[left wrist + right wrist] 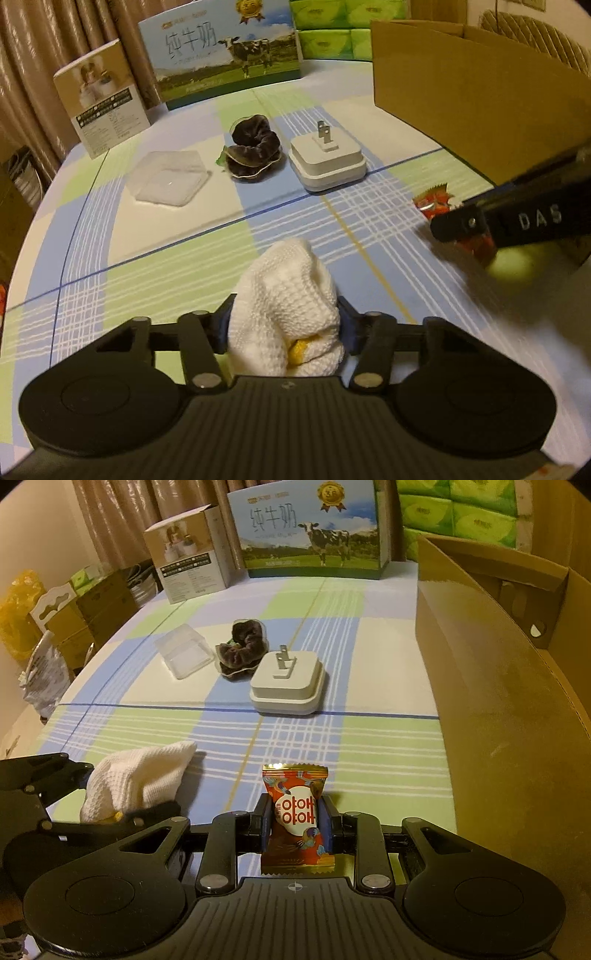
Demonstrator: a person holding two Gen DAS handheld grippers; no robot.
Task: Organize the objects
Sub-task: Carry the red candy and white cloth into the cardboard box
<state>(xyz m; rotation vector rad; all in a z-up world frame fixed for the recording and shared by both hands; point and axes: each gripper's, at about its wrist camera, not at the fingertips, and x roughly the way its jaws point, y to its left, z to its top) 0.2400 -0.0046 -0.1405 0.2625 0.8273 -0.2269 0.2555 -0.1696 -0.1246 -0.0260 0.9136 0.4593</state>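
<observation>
Left gripper (284,317): clamped on a white knitted cloth (284,295), held near, above the table (184,236). Right gripper (293,823): clenched on a red snack packet (294,812), long axis upright. Cardboard box (498,686): open, far right, nearer the right gripper.

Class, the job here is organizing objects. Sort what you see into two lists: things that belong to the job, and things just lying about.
Part of the job:
white cloth, held in left gripper
snack packet, held in right gripper
plug adapter
dark scrunchie
clear plastic case
open cardboard box

Just lying about:
milk carton box
small product box
green tissue packs
</observation>
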